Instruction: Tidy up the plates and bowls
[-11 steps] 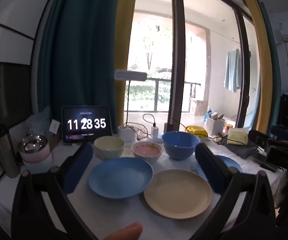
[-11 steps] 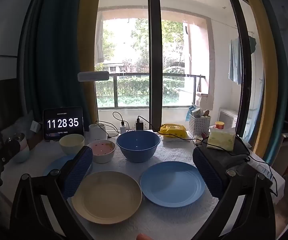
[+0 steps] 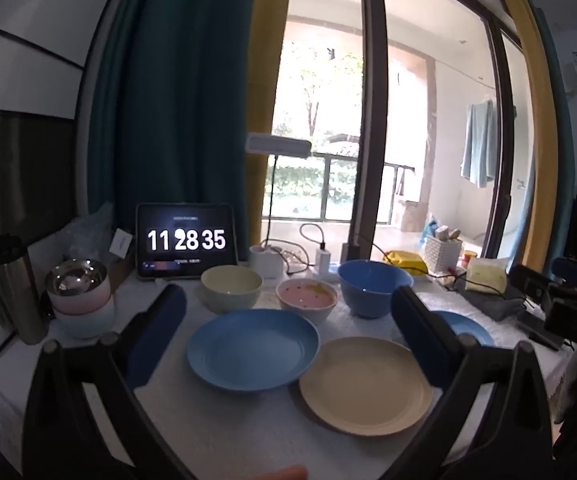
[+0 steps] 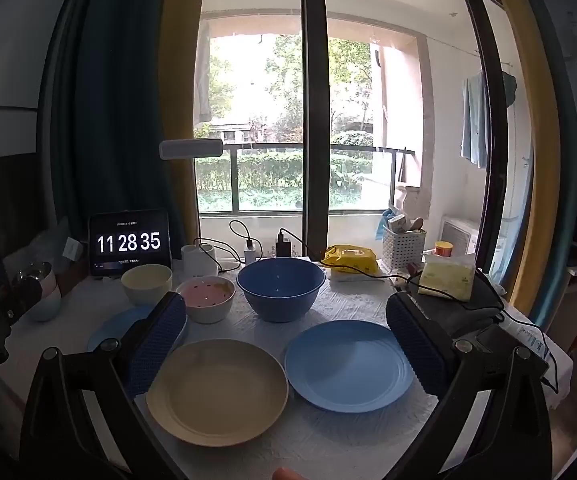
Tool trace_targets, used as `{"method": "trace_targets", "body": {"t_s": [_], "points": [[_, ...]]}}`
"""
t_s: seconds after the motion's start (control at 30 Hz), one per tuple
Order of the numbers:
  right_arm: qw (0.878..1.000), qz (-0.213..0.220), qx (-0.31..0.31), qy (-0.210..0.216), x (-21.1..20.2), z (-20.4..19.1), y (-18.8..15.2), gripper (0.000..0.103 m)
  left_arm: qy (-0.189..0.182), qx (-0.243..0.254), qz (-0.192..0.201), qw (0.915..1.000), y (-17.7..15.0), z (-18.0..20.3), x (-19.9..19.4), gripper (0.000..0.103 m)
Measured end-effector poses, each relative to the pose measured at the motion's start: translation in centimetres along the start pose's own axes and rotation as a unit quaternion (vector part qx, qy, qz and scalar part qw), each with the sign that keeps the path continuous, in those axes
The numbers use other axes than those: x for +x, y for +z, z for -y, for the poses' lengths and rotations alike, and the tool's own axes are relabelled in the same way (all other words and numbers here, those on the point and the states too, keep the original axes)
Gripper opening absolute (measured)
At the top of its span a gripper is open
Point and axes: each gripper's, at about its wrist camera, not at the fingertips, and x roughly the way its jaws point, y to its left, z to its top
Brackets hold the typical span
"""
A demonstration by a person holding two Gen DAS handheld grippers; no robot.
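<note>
- Two hand-held grippers hover above a white-clothed bench (image 4: 352, 440) by a balcony window, with the sorting of plates and bowls apparently not yet begun; nothing on the cloth is stacked.
- The left gripper (image 3: 288, 320) has its jaws spread wide and empty, framing the lower centre of the left wrist view.
- The right gripper (image 4: 284, 328) likewise has its jaws wide apart with nothing between them.
- Three plates lie flat and separate in a front row: a left blue plate (image 3: 253, 349) at lower centre of the left view, a cream plate (image 4: 217, 391) at lower centre of the right view, and a right blue plate (image 4: 348, 365) just to its right.
- In the left view the left blue plate and the cream plate sit close together, rims nearly meeting (whether they touch cannot be told).
- Three bowls stand upright in a back row behind the plates: a cream bowl (image 4: 147, 283) at left, a pink bowl (image 4: 207, 298) in the middle and a large blue bowl (image 4: 281, 288) at right, each standing on its own.
- A tablet clock (image 4: 129, 243) at middle left reads 11 28 35.
- A separate pile of small bowls topped by a steel bowl (image 3: 76, 282) sits at far left (not clearly part of the job).
- Judged from this layout, everything remains: gathering the plates into one stack and nesting the bowls.
</note>
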Motion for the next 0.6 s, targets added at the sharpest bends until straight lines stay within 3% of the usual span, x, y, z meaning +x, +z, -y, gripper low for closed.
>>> {"method": "trace_targets", "body": {"t_s": [0.6], "points": [[1.0, -0.008, -0.01, 0.008, -0.04, -0.6, -0.09, 0.102, -0.029, 0.002, -0.01, 0.9995, -0.4, 0.36, 0.31, 0.102]]}}
